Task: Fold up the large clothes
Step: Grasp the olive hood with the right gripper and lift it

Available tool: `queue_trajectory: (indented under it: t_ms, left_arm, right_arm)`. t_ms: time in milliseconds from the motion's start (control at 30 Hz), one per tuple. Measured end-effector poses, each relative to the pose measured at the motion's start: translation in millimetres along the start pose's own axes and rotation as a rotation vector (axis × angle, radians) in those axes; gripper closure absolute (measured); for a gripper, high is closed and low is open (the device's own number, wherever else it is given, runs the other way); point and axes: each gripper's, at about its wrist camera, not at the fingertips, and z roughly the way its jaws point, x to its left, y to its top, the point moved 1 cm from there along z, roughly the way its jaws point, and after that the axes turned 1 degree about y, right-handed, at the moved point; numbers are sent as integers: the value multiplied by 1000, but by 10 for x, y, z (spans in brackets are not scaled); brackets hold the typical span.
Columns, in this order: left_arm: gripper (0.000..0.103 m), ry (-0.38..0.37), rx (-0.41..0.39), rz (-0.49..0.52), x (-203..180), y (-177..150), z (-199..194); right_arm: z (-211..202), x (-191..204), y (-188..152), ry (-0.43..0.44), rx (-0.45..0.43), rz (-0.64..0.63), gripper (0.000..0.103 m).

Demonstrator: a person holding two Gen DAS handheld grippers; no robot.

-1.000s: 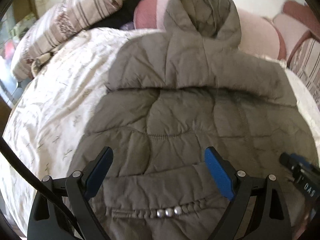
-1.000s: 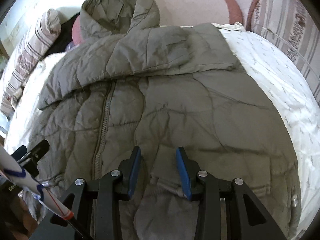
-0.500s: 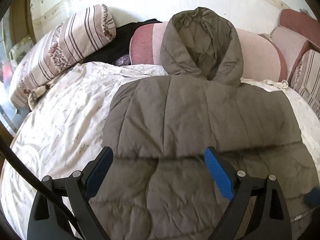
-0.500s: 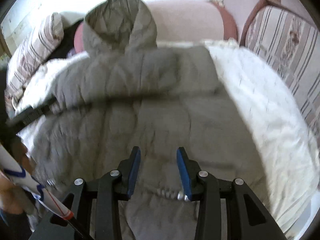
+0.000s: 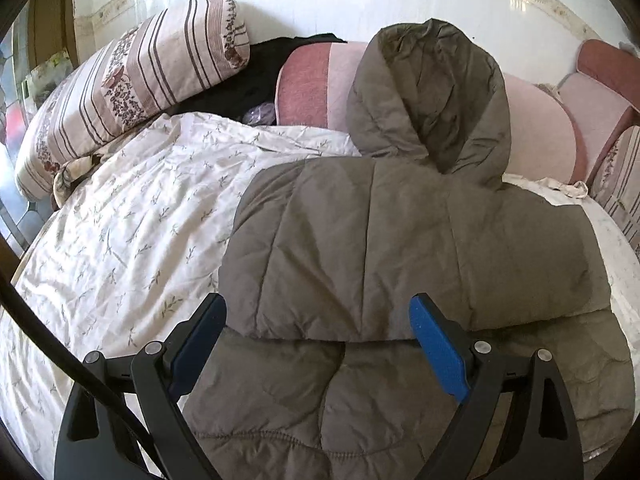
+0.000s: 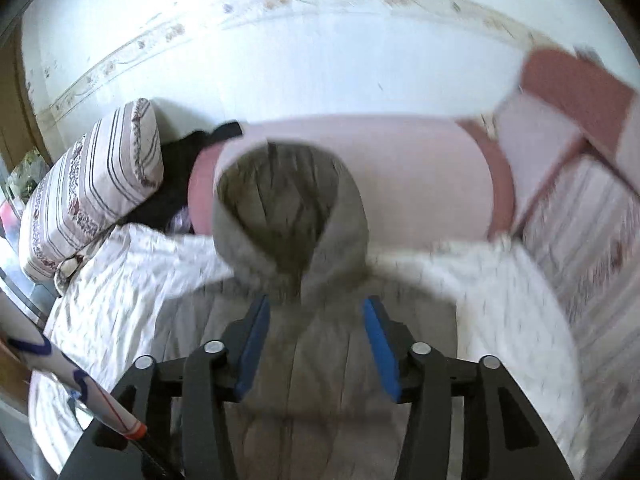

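My left claw (image 5: 318, 328) is hanging above the near half of the quilted jacket (image 5: 400, 248), its blue pads spread wide with nothing between them. My right claw (image 6: 316, 338) is standing about half spread; its jaws have just been opening, and no fabric is caught between the pads. They are framing the base of the hood (image 6: 288, 208) from above, clear of the cloth. That view is smeared by motion, so fine detail is not readable there.

The jacket, grey-brown, is lying on the bed (image 5: 120, 240), over a white sheet printed with small sprigs. Its lower part is lying folded up over the body, giving a rounded fold edge that is running across the left-wrist view just behind my left claw's pads. The hood is resting against a pink bolster (image 5: 536, 136) at the head of the bed.

A striped pillow (image 5: 132, 80) is leaning at the left of the headboard side, and a dark garment (image 5: 256, 76) is lying between it and the bolster. A white pole with blue and red markings (image 6: 72, 380) is crossing the lower left corner of the right-wrist view.
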Motion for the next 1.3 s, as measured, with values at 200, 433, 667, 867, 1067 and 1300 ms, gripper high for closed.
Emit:
queue_trajectory:
  t_ms: [200,433,667,867,1067,1300]
  left_arm:
    - [11,-23,-4,-37,94,28,40]
    - [11,-11,3,-39,121,60,192]
    - [11,-64,65,-110,206,49,430]
    - [11,-41,62,-93,160,31,484]
    - [11,-32,75,-69,81,-15,531]
    - [11,-39,78,-80,87,-2,503]
  right_arm:
    - [542,-34,563,-29,-22,7,49]
    - [1385,-94,997,-19,-16,70,49]
    - [2142,-210,1261,-16,7,4,47]
    - [2415,-165,1350,-49,-41,-55,40]
    - [2496,-158,1175,-45,-37,-109,100]
    - [1852,-186,831,-2,-116,-127,103]
